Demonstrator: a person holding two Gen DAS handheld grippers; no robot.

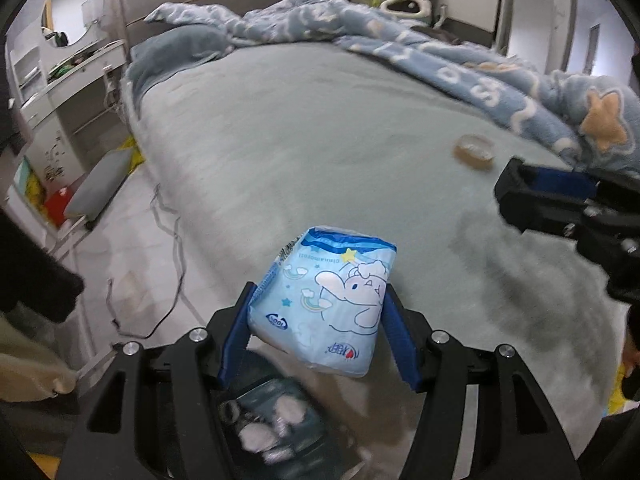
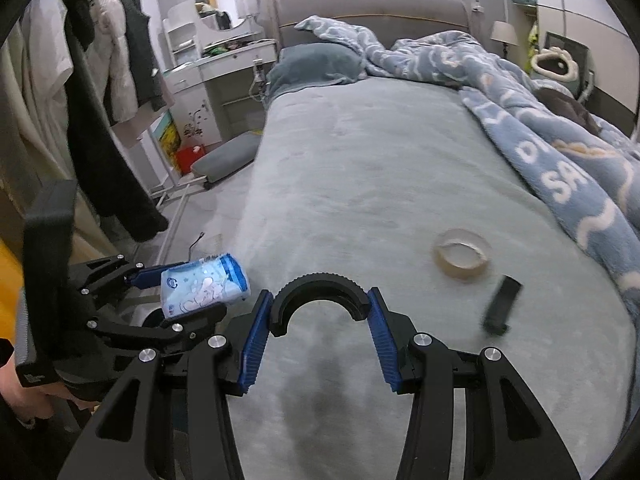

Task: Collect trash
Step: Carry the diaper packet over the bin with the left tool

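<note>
Showing only rightward: black half-ring clamped in right gripper.

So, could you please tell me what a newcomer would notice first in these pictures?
First, the light blue cartoon tissue pack clamped in the left gripper, held over a dark trash bin beside the bed. Next, the right gripper holds a black half-ring piece above the grey-green bedsheet. A clear tape roll lies near the rumpled blue blanket.
</note>
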